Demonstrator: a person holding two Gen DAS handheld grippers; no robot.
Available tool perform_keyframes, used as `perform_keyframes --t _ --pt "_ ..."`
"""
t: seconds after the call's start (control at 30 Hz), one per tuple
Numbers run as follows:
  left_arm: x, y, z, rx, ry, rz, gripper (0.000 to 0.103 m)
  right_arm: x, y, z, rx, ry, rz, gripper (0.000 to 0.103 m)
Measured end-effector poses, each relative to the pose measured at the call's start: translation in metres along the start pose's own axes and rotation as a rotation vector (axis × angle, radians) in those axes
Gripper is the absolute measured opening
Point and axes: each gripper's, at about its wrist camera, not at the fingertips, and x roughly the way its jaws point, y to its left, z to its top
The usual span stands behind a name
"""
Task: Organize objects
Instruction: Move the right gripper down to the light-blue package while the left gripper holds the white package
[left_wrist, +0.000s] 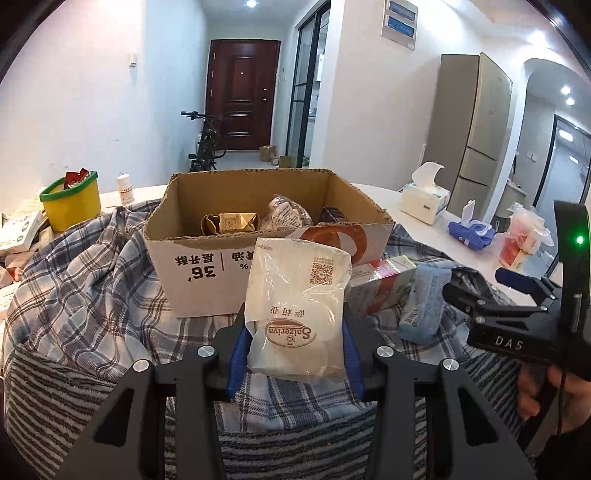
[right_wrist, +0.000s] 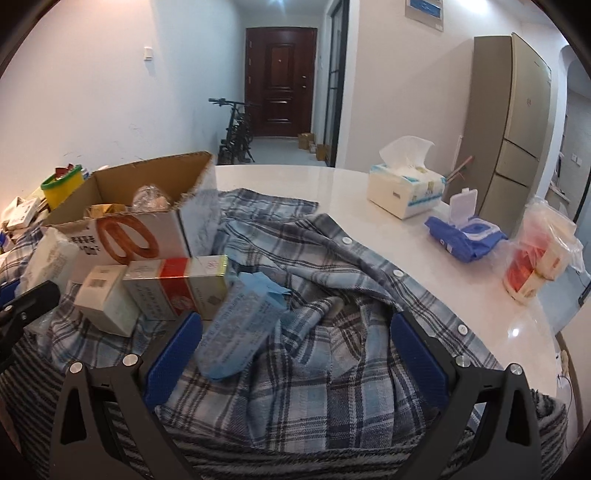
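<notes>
Left tool (left_wrist: 297, 354): blue pads clenched on a white plastic snack bag (left_wrist: 299, 306), held upright at 6 o'clock in the left wrist view, just short of the cardboard box (left_wrist: 192, 273).

Right tool (right_wrist: 295, 354): jaws spread wide, released, nothing between the pads. A light-blue packet (right_wrist: 236, 332) lies on the plaid shirt (right_wrist: 351, 369) at its 10 o'clock, just beside the left pad.

At 11 o'clock of the right tool, a red-and-white carton (right_wrist: 177, 284) and a small white box (right_wrist: 107, 299) sit against the cardboard box. Box interior holds a gold packet (left_wrist: 231, 222) and a clear-wrapped item (left_wrist: 288, 216).

Far, at 1–2 o'clock on the counter (right_wrist: 295, 181): tissue box (right_wrist: 404, 194), blue wipes pack (right_wrist: 461, 236).

Risks, as judged:
- Bag is limp and slick; the grip is low on it, so the top could fold or slip on the lift over the box wall.
- Bag bottom may catch the ragged front edge and shove the box on the soft shirt.
- Right tool closing on the packet could pinch shirt cloth too.
</notes>
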Motion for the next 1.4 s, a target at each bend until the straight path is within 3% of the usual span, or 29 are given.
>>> perform_keyframes --t 0.13,0.23,0.33,0.5,0.77,0.9,1.2,1.33,1.37,1.4 --pt "-0.001 -0.002 -0.002 0.005 -0.004 0.016 0.046 0.01 -0.002 0.0 0.001 0.036 -0.016 0.102" --pt "-0.002 0.0 -0.002 0.001 -0.012 0.022 0.046 0.017 -0.001 -0.001 -0.001 0.069 -0.016 0.092" --pt "-0.001 0.0 -0.002 -0.003 -0.009 0.021 0.046 0.019 -0.004 -0.002 0.013 0.077 -0.008 0.076" --pt "-0.002 -0.001 -0.002 0.001 -0.016 0.022 0.046 0.02 -0.007 -0.003 0.032 0.086 0.009 0.032" --pt "-0.003 -0.002 -0.002 0.001 -0.022 0.018 0.046 -0.004 -0.015 0.0 0.083 -0.016 0.049 0.002" --pt "-0.004 -0.003 -0.002 0.004 -0.026 0.021 0.046 -0.016 -0.016 0.002 0.101 -0.047 0.158 0.0" --pt "-0.007 -0.001 -0.001 -0.002 -0.04 0.025 0.046 -0.058 0.001 0.009 0.041 -0.143 0.239 0.0" --pt "-0.009 -0.001 -0.001 -0.001 -0.046 0.025 0.046 -0.063 0.009 0.01 -0.018 -0.156 0.157 0.001" --pt "-0.009 -0.001 -0.001 -0.001 -0.048 0.024 0.046 -0.058 0.011 0.01 -0.032 -0.148 0.12 0.003" --pt "-0.009 -0.001 -0.001 0.0 -0.049 0.023 0.046 -0.054 0.011 0.01 -0.033 -0.135 0.088 0.013"
